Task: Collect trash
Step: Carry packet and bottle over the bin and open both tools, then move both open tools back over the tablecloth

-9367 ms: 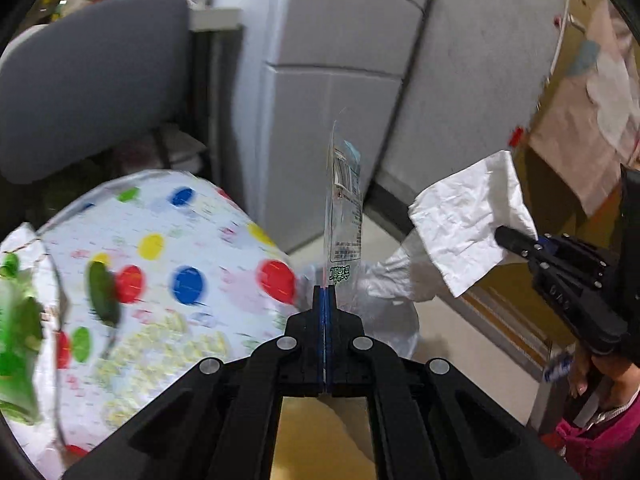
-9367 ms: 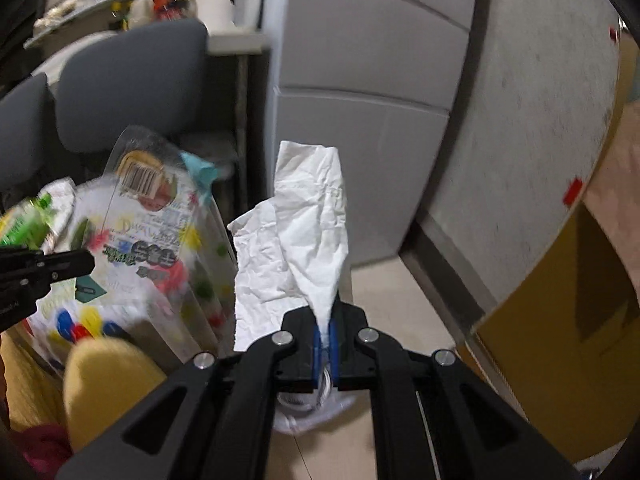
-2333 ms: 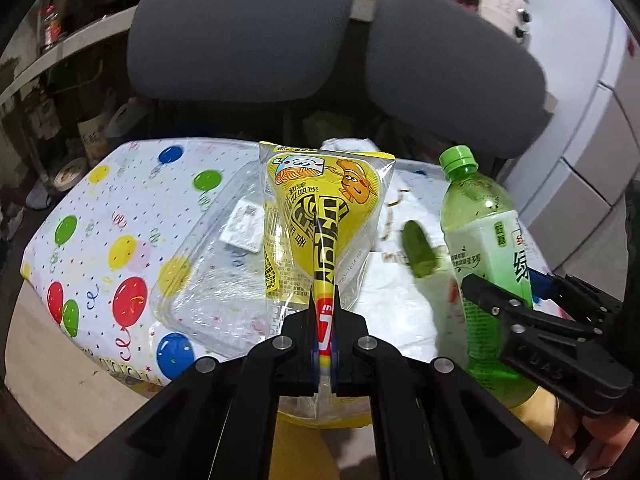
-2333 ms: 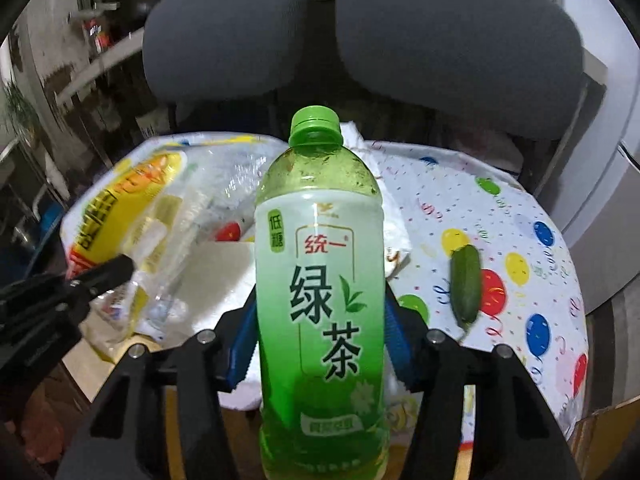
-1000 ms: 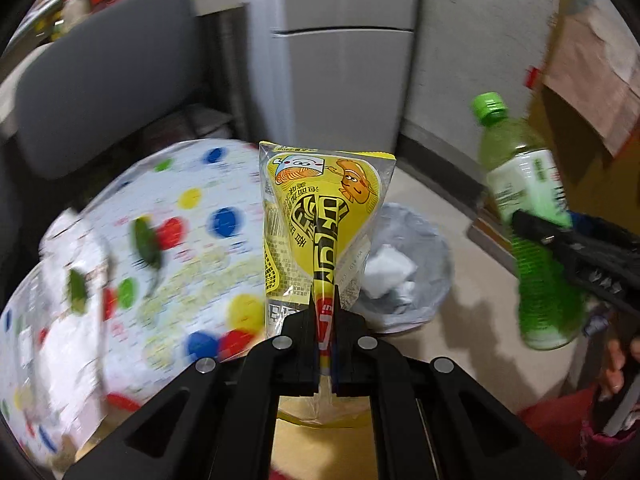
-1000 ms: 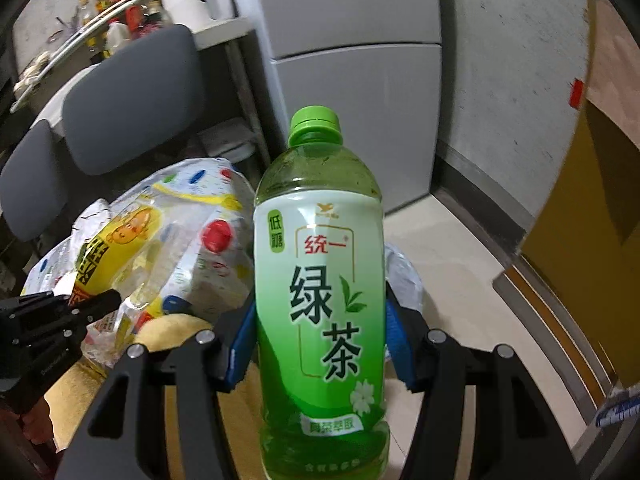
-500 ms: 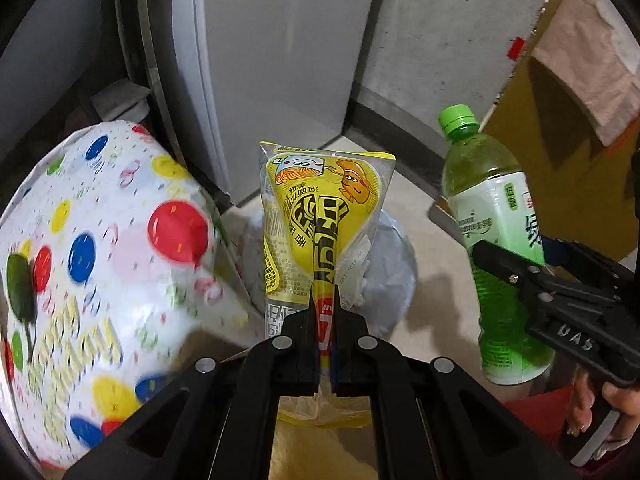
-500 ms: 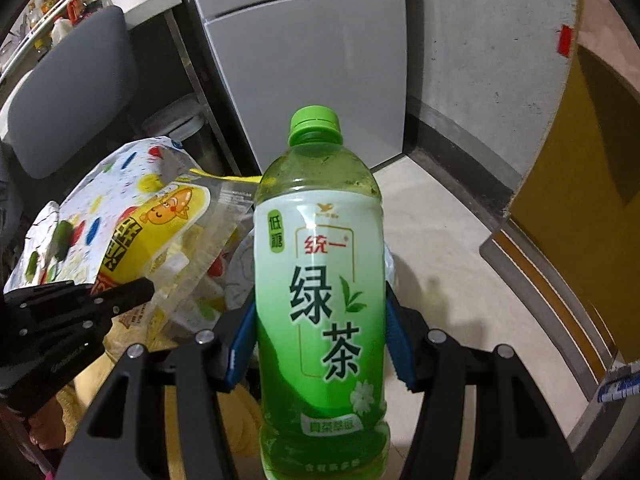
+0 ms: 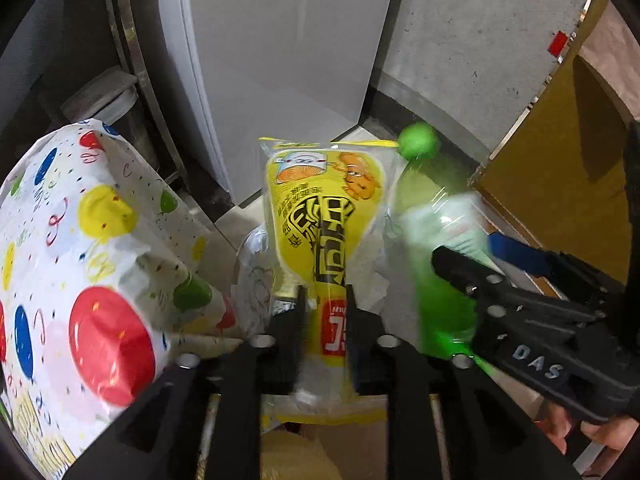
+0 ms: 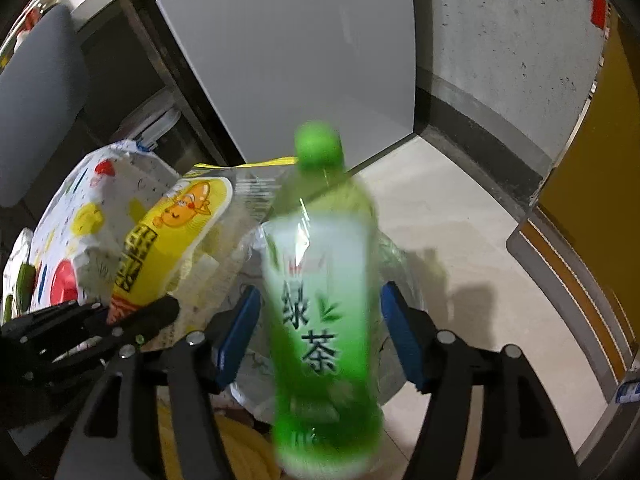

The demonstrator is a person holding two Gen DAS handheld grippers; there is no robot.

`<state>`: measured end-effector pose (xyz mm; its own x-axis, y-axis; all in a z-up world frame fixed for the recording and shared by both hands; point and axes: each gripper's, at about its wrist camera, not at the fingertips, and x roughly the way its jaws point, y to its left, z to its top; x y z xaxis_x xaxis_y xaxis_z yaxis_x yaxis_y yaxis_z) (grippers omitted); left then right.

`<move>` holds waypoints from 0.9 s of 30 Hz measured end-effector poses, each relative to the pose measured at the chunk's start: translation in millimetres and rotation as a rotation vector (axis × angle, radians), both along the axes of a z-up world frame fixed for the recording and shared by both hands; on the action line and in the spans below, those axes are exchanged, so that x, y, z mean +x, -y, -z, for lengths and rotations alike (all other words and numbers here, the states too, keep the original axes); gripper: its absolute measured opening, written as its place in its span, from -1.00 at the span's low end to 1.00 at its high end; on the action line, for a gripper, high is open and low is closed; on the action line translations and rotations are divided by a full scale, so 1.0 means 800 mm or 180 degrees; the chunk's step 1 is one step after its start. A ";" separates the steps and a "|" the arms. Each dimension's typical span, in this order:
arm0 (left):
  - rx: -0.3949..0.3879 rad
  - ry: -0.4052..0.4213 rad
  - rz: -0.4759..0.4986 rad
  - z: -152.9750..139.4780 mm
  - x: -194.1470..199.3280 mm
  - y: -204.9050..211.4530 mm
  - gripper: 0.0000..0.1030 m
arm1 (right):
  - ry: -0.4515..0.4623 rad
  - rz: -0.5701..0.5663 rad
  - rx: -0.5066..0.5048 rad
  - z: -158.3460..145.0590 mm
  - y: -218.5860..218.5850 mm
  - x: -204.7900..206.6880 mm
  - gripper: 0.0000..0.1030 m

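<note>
My left gripper (image 9: pixel 322 308) has opened; the yellow snack wrapper (image 9: pixel 324 216) stands loose between its jaws, over the bin. My right gripper (image 10: pixel 318 332) is open too; the green tea bottle (image 10: pixel 320 272) is blurred and sits free between the blue pads (image 10: pixel 400 336), above the clear-lined trash bin (image 10: pixel 396 264). In the left wrist view the bottle (image 9: pixel 432 248) is blurred to the right of the wrapper, with the right gripper (image 9: pixel 476 252) around it. The bin liner (image 9: pixel 256 272) shows behind the wrapper. The wrapper (image 10: pixel 168 232) and left gripper (image 10: pixel 160 310) show at the left of the right wrist view.
A table with a balloon-print cloth (image 9: pixel 80 248) is at the left, close to the bin. A grey cabinet (image 9: pixel 280 60) and concrete wall (image 10: pixel 500 40) stand behind. A yellow-brown door (image 9: pixel 560 184) is at the right. A grey chair (image 10: pixel 36 100) is far left.
Both grippers have opened from shut. The bottle and the wrapper are released over the bin, and the bottle is motion-blurred. Both grippers have come closer to the bin.
</note>
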<state>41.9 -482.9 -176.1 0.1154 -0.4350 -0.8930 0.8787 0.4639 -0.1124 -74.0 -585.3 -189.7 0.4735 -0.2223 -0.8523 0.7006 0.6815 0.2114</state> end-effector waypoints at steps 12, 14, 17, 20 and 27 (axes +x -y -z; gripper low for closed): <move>-0.0027 0.0097 -0.0002 -0.025 -0.012 -0.023 0.13 | 0.0243 0.0200 -0.0213 -0.066 -0.005 -0.046 0.27; -0.0090 0.0145 -0.0018 -0.041 -0.015 -0.039 0.13 | 0.0290 0.0225 -0.0293 -0.087 -0.012 -0.061 0.27; -0.0158 0.0316 -0.0082 -0.070 -0.023 -0.071 0.13 | 0.0303 0.0222 -0.0443 -0.114 -0.032 -0.079 0.27; -0.0201 0.0501 -0.0172 -0.096 -0.025 -0.117 0.13 | 0.0366 0.0186 -0.0574 -0.139 -0.057 -0.090 0.27; -0.0172 0.0744 -0.0768 -0.136 -0.002 -0.268 0.13 | 0.0625 -0.0252 -0.0698 -0.184 -0.132 -0.061 0.27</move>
<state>40.7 -268.6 -67.0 0.4195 -0.4161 -0.8067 0.7493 0.6604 0.0490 -122.8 -479.8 -42.2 0.6476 -0.3466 -0.6786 0.6037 0.7768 0.1794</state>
